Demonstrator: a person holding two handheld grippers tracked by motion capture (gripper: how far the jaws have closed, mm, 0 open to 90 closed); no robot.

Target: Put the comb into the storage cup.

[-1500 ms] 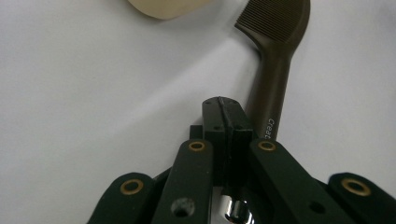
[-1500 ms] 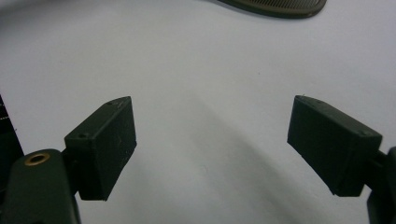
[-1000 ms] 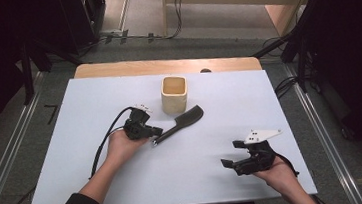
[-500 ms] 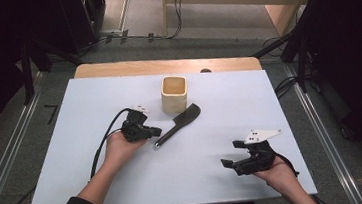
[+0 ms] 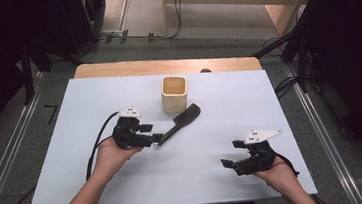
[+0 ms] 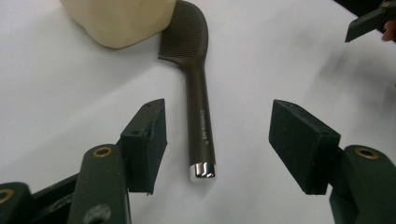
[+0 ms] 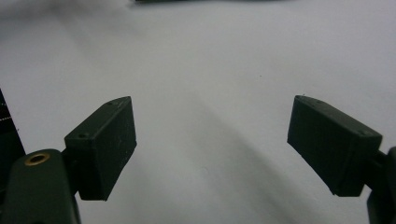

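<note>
A dark brush (image 5: pixel 183 119) with a silver-capped handle lies flat on the white table cover (image 5: pixel 64 158), its head next to a beige cup (image 5: pixel 174 93). My left gripper (image 5: pixel 156 139) sits just behind the handle end. In the left gripper view the brush (image 6: pixel 200 107) lies on the sheet below and ahead of my left gripper (image 6: pixel 219 140), whose jaws have just been opening; the pads stand wide apart and touch nothing. The cup (image 6: pixel 119 21) is at the top left there. My right gripper (image 5: pixel 229 163) rests near the front right, and it (image 7: pixel 212 144) is open over bare sheet.
A strip of wooden tabletop (image 5: pixel 115 68) shows beyond the sheet's far edge. Metal rails run along the floor on both sides, and cables lie behind the table. A black cable (image 5: pixel 97 142) trails from the left gripper. The right gripper's tip (image 6: pixel 369 21) shows far off.
The left gripper was shut on the brush handle; now its jaws are open and the brush lies free on the sheet. The left hand drew back a little. The right hand stayed still.
</note>
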